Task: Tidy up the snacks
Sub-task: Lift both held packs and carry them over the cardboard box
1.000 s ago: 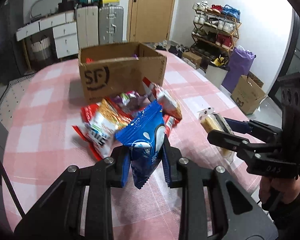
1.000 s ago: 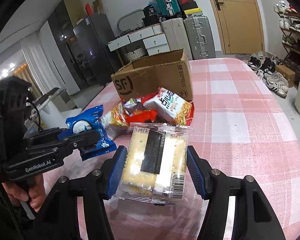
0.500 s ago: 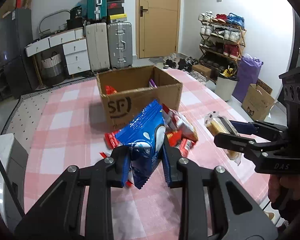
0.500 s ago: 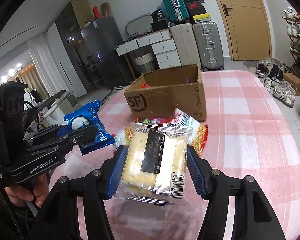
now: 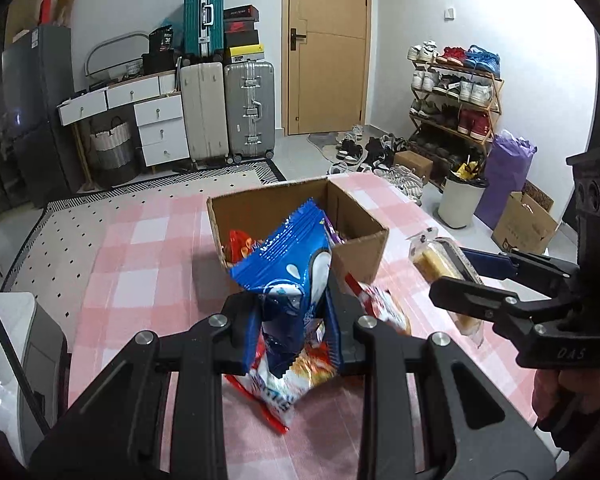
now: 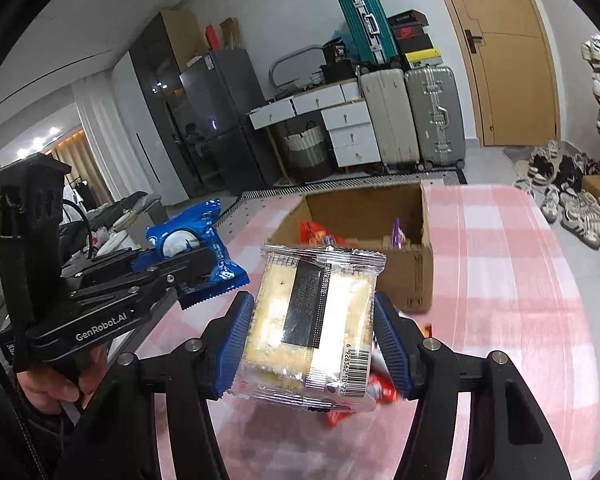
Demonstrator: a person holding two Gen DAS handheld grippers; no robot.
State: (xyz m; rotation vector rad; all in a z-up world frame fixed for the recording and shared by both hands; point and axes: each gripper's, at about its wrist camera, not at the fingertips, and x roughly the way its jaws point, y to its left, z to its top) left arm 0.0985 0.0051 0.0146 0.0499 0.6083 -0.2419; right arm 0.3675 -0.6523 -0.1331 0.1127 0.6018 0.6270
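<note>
Above the table, both jaws clamp snacks: blue packet, cracker pack.

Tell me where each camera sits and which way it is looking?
Left wrist view: sits on the left gripper, looks along its fingers holding the blue snack bag, toward the cardboard box; the right gripper and its hand show beside it.
Right wrist view: sits on the right gripper, looks past the cracker pack at the box; the left gripper and its hand show.
Both share the box, pink checked table, suitcases and door.
</note>
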